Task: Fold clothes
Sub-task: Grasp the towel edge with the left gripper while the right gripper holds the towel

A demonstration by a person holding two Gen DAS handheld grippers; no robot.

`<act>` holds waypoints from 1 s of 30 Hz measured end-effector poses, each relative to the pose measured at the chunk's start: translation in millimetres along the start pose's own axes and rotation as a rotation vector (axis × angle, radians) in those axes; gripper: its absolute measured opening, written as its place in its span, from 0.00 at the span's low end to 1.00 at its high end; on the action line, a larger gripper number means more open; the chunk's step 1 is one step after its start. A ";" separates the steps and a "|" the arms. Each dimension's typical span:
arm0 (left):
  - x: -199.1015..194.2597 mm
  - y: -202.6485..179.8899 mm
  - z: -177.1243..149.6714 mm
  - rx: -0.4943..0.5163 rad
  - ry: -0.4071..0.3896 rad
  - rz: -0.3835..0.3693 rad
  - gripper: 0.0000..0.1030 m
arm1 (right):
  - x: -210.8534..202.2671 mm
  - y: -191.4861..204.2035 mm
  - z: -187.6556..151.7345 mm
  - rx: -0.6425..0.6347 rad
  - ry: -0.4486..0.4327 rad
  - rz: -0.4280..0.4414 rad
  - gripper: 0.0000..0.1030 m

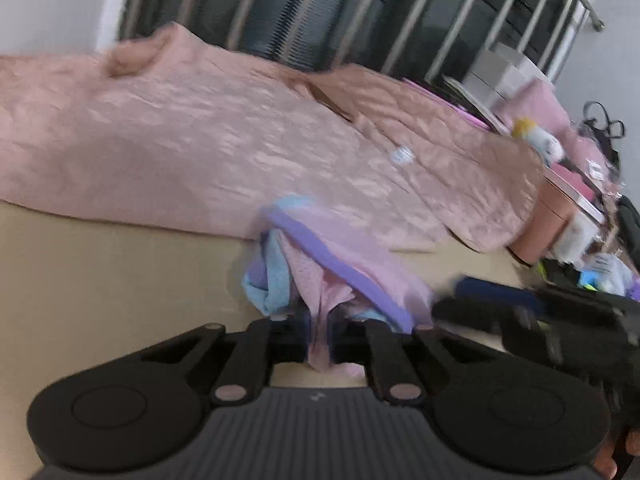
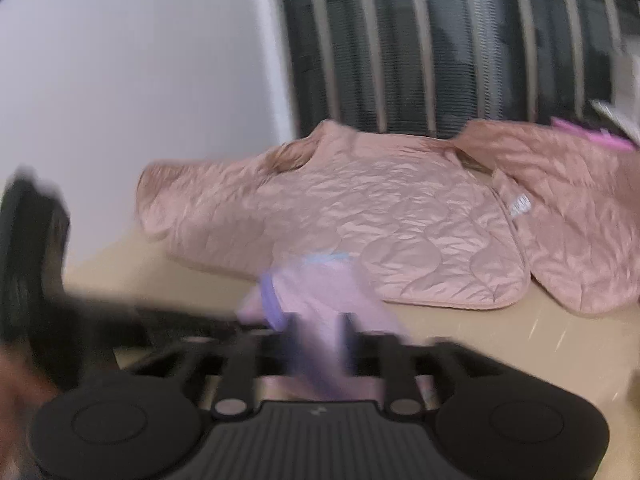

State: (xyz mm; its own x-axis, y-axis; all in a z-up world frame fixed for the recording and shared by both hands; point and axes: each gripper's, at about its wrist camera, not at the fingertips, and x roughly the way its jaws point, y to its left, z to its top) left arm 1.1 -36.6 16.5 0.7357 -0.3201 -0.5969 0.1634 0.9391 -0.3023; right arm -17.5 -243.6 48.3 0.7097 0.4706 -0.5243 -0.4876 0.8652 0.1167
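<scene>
A small pink garment point(image 1: 340, 264) with purple trim and light blue parts hangs bunched over the tan table point(image 1: 100, 280). My left gripper point(image 1: 319, 322) is shut on its pink fabric, which drapes down between the fingers. My right gripper point(image 2: 316, 330) is shut on the same pink garment point(image 2: 320, 300) near its purple edge point(image 2: 269, 300); the view is blurred. The right gripper shows at the right of the left wrist view point(image 1: 540, 320), close beside the garment. The left gripper shows at the left of the right wrist view point(image 2: 36, 264).
A pink quilted jacket point(image 1: 200, 144) lies spread on the table behind the garment, and it also shows in the right wrist view point(image 2: 400, 216). Window bars point(image 1: 320, 8) stand behind. Boxes, a soft toy point(image 1: 540, 140) and clutter crowd the far right.
</scene>
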 end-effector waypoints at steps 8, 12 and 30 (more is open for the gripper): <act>-41.5 24.3 3.6 0.062 -0.054 0.101 0.07 | 14.6 52.6 -9.1 -0.152 -0.005 0.181 0.53; -53.2 34.3 0.9 0.096 -0.056 0.077 0.07 | 36.0 77.4 -11.2 -0.237 0.015 0.103 0.04; -110.1 62.9 -29.2 0.104 -0.128 0.168 0.31 | -52.7 17.1 -21.8 0.300 -0.085 0.129 0.00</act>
State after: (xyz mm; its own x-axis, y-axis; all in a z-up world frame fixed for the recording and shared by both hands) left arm -88.8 54.1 41.5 0.8344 -0.1456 -0.5316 0.0932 0.9878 -0.1244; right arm -74.3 -257.4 59.5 0.6979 0.5813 -0.4183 -0.4139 0.8041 0.4268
